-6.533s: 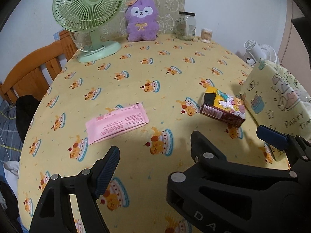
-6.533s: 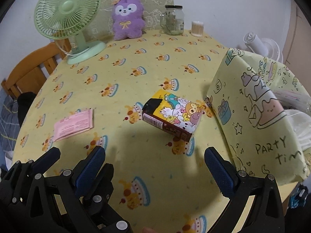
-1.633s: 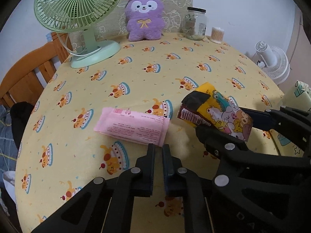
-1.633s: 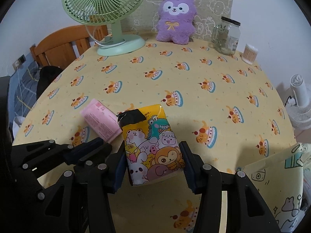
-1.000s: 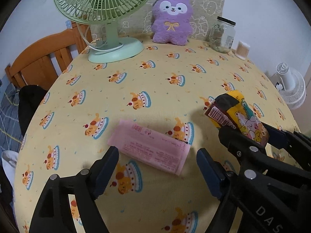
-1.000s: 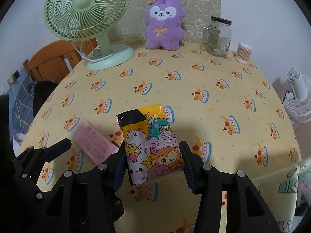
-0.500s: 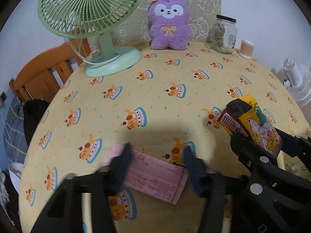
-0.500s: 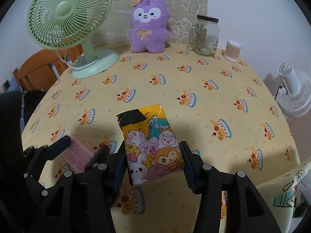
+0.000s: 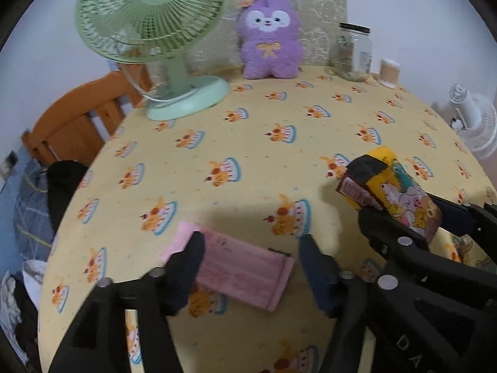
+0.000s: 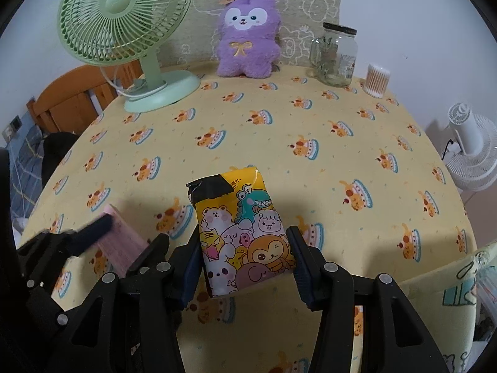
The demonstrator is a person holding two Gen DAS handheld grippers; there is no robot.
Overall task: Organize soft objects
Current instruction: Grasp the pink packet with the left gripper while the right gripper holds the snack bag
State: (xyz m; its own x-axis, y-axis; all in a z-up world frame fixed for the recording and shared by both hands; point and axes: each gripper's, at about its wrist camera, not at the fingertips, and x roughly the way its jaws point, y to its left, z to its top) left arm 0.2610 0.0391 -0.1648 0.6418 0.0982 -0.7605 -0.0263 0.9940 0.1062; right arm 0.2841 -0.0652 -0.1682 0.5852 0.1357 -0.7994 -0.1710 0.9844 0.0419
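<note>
Right now the left hand-held gripper (image 9: 248,248) is opening, astride the pink tissue pack (image 9: 242,272) lying on the tabletop (image 9: 248,143) (pads not pressing); it should settle lower before squeezing. Meanwhile the right hand-held gripper (image 10: 243,253) is clamping the cartoon pack (image 10: 242,233) aloft.

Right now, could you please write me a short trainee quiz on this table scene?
1. True or false: the right tongs grip the cartoon animal pack.
2. What lies between the opening left tongs? A) glass jar B) pink tissue pack C) cotton swabs
3. Fill in: the purple plush toy sits between the green desk fan and the ____.

Key: 1 true. 2 B, the pink tissue pack, on the tablecloth. 3 glass jar.
</note>
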